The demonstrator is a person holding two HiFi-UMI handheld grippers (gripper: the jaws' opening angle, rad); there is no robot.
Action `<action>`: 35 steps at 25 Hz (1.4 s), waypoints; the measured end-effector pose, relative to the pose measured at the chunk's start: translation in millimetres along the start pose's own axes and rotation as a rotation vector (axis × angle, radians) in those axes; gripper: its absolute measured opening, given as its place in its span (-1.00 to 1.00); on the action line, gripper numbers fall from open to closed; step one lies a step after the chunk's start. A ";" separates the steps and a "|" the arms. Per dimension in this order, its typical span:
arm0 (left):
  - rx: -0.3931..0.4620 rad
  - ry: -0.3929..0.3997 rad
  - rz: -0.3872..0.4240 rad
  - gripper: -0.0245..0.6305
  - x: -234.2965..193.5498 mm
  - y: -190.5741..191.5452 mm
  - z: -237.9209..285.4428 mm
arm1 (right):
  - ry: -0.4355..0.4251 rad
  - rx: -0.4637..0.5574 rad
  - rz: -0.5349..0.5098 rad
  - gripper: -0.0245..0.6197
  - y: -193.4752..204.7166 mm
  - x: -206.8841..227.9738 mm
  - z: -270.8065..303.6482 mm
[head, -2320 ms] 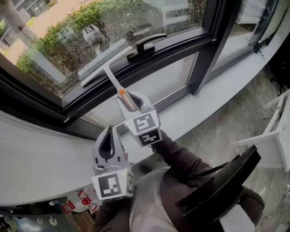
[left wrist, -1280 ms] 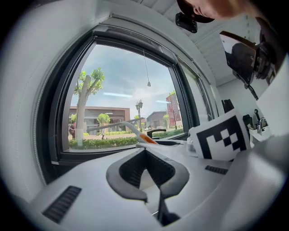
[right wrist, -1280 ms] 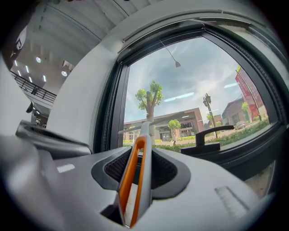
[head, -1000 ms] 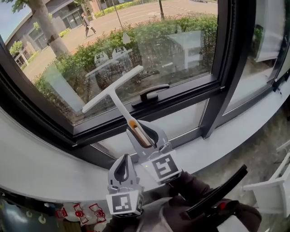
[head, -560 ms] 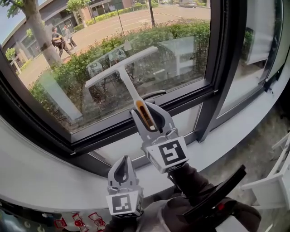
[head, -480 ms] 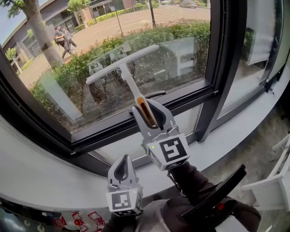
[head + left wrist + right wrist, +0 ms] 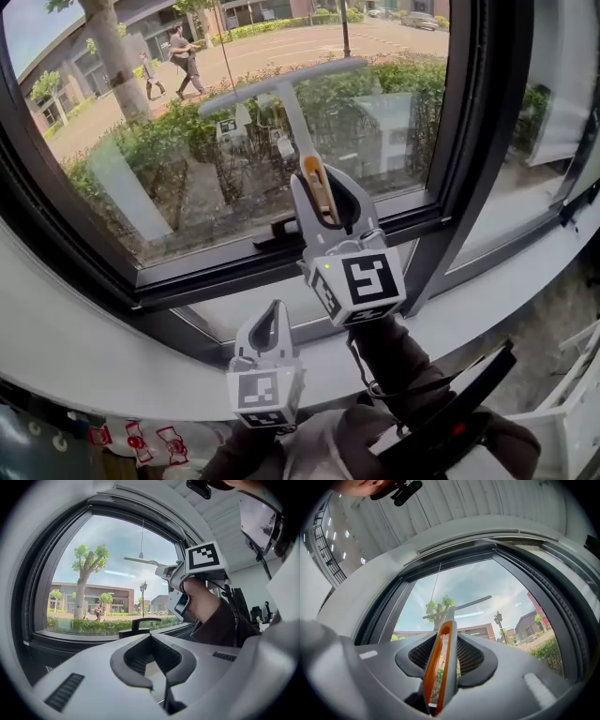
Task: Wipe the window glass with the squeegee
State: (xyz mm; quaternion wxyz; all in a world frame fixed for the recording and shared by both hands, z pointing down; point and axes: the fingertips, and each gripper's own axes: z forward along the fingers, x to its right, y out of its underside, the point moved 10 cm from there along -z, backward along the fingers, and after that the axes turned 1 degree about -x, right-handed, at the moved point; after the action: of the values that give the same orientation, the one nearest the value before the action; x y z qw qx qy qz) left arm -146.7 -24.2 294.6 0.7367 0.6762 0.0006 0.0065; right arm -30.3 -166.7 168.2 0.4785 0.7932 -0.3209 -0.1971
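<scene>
Orange-edged squeegee (image 7: 292,122) handle is clamped in the right gripper (image 7: 317,183). The blade, far ahead of the jaws, may twist loose against the window glass (image 7: 169,178). The left gripper (image 7: 275,317) is closed and empty.

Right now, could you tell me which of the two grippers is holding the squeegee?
The right gripper, up by the glass: its fingers clamp the squeegee by its orange-striped handle. The left gripper, lower down, is shut on nothing.

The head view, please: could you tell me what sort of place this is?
Likely an indoor room, perhaps an office, at a dark-framed window with a white sill; a hedge, a street and pedestrians lie outside.
</scene>
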 end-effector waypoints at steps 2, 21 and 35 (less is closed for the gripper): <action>0.003 -0.016 0.009 -0.92 7.0 -2.9 5.7 | -0.004 0.016 0.007 -0.54 -4.2 8.1 7.0; 0.105 -0.108 0.080 -0.92 4.6 -39.4 18.0 | -0.063 0.066 0.051 -0.55 -3.3 18.6 35.2; 0.174 -0.162 0.105 -0.92 -11.5 -84.1 31.7 | -0.071 0.050 0.069 -0.56 5.5 18.0 36.8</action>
State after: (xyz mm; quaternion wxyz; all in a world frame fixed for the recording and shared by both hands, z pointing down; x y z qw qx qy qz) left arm -157.1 -63.0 213.5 0.6716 0.7349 -0.0937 -0.0095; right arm -41.9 -204.4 155.9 0.4535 0.7858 -0.3697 -0.2006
